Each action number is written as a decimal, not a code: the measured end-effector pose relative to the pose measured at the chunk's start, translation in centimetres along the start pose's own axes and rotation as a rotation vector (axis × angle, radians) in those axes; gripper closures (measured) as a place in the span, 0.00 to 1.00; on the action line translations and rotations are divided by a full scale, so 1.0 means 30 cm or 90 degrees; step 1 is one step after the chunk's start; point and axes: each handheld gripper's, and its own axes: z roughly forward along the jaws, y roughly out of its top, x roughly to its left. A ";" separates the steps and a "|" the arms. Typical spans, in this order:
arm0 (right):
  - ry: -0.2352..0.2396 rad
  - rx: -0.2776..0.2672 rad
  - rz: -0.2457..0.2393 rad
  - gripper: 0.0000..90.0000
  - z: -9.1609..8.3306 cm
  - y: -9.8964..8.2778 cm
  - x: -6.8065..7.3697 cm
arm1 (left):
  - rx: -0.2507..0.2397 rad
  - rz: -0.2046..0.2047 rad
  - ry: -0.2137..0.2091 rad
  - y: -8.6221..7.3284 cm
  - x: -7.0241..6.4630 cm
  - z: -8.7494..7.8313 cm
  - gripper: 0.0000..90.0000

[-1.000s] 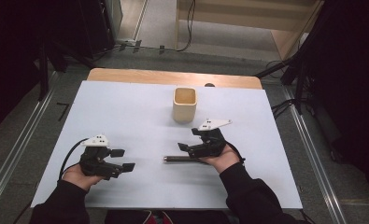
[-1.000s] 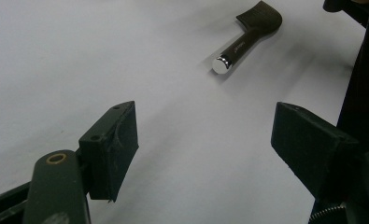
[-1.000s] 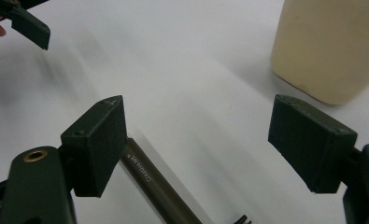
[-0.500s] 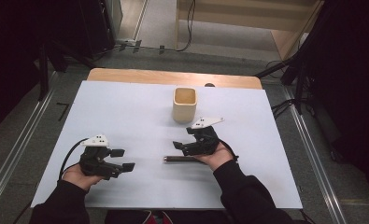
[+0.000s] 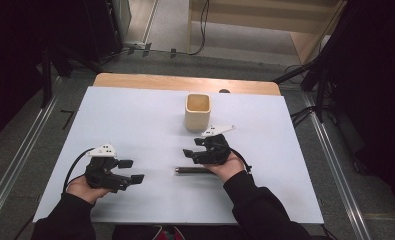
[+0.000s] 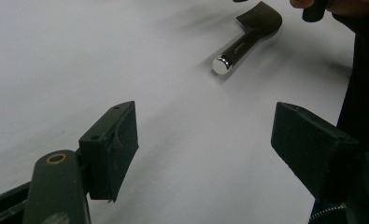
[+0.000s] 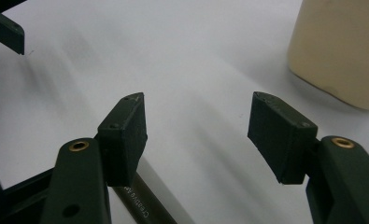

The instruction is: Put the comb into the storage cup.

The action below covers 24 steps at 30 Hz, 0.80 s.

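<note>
Pen (image 5: 192, 170) flat on table (image 5: 135, 115) — right gripper (image 7: 198, 135) fingers apart, just closing, nothing between.

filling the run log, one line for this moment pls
right gripper: open, jaws just been closing, nothing between | slim dark metal pen: flat on white table | left gripper: open | beige cup: upright

Pen (image 5: 192, 170) lies flat on bench (image 5: 135, 120), mid-front. Cup (image 5: 198, 112) stands behind it, well apart. Right claw (image 5: 189, 156) just above pen; left claw (image 5: 132, 170) left of pen, apart.
</note>
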 end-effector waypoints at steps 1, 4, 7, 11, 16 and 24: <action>-0.001 0.003 0.001 0.40 0.003 0.000 -0.001 | -0.001 0.000 -0.001 0.000 0.000 0.000 0.26; 0.000 0.005 0.002 0.42 0.014 -0.002 0.001 | 0.000 0.000 0.000 0.000 0.000 0.000 0.26; 0.004 0.007 0.001 0.44 0.024 -0.004 0.006 | 0.000 0.000 0.000 0.000 0.000 0.000 0.26; 0.013 0.015 0.004 0.58 0.033 -0.007 0.012 | 0.001 0.001 0.002 0.000 0.000 -0.001 0.26; 0.032 0.034 0.033 0.97 0.040 -0.021 0.013 | -0.001 0.001 0.002 0.000 0.000 -0.001 0.26; 0.047 0.078 0.031 0.97 0.076 -0.048 0.028 | -0.001 0.001 0.002 0.000 0.000 -0.002 0.26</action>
